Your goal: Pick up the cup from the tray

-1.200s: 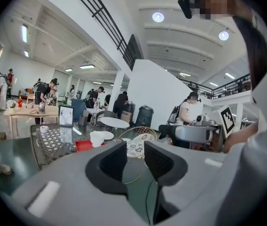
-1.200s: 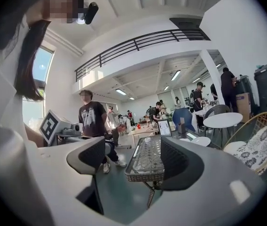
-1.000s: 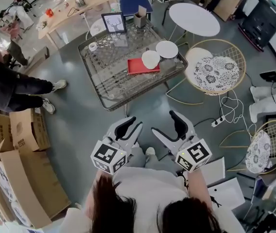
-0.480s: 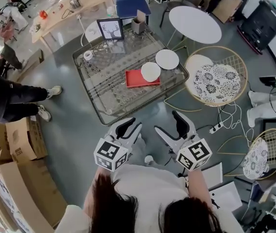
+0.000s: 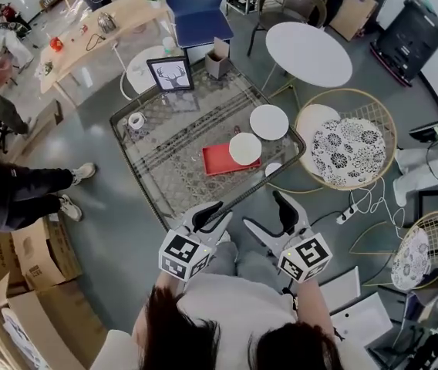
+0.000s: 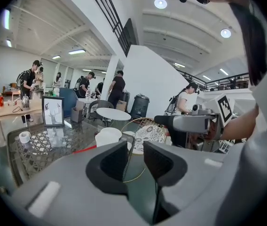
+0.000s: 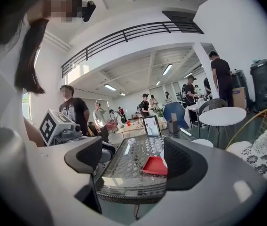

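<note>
A white cup (image 5: 245,149) stands at the right end of a red tray (image 5: 217,160) on a glass-topped wire table (image 5: 165,141). My left gripper (image 5: 213,216) is held just short of the table's near edge, jaws only a narrow gap apart with nothing between them. My right gripper (image 5: 267,213) hangs beside it, wide open and empty. In the left gripper view the cup (image 6: 108,138) shows just beyond the jaws. In the right gripper view the red tray (image 7: 154,166) lies between the fingers, and the cup (image 7: 163,157) is mostly hidden by the right finger.
On the table stand a framed deer picture (image 5: 169,73), a tape roll (image 5: 136,120) and a white plate (image 5: 269,121). A wicker chair with a patterned cushion (image 5: 348,141) is at the right, and a round white table (image 5: 308,54) behind it. Cardboard boxes (image 5: 34,245) and people are at the left.
The table has come nearer and now reaches almost to the gripper tips. Both grippers keep the same pose in front of the person, and their jaws have not changed.
</note>
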